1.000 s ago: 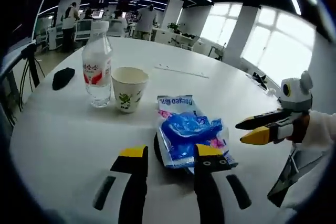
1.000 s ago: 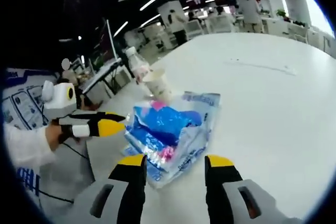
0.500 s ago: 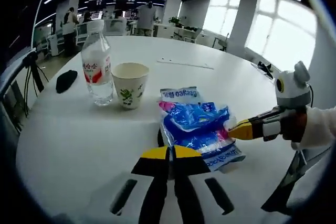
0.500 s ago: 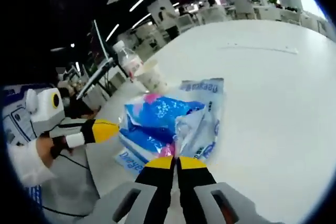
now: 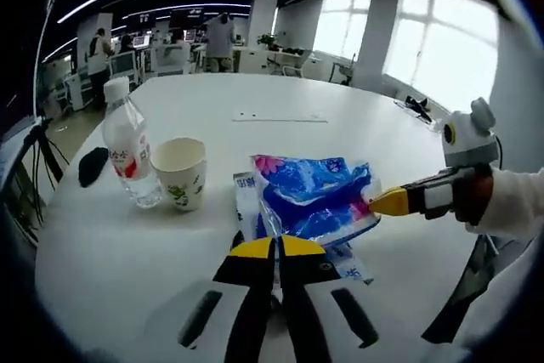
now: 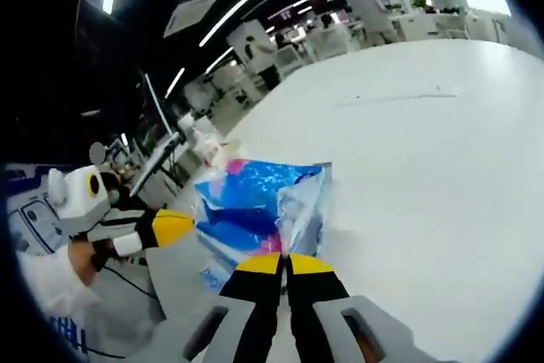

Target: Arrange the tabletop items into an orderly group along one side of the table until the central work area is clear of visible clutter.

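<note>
A blue and pink plastic packet (image 5: 313, 197) is held up off the white round table (image 5: 127, 244) between both grippers. My left gripper (image 5: 276, 248) is shut on the packet's near white edge. My right gripper (image 5: 382, 202) comes in from the right, shut on the packet's right corner. In the right gripper view the same packet (image 6: 255, 206) rises just beyond my shut right gripper (image 6: 285, 263), and the left gripper (image 6: 174, 227) pinches its far left edge. A water bottle (image 5: 127, 155) with a red label and a paper cup (image 5: 180, 172) stand upright, left of the packet.
A small black object (image 5: 92, 165) lies near the table's left edge. A thin pale strip (image 5: 280, 119) lies farther back on the table. Office desks and people fill the background. A person's white sleeve (image 5: 510, 206) shows behind the right gripper.
Both grippers were open a second ago and have shut on the packet. Since then the packet has come up off the table and spread between them.
</note>
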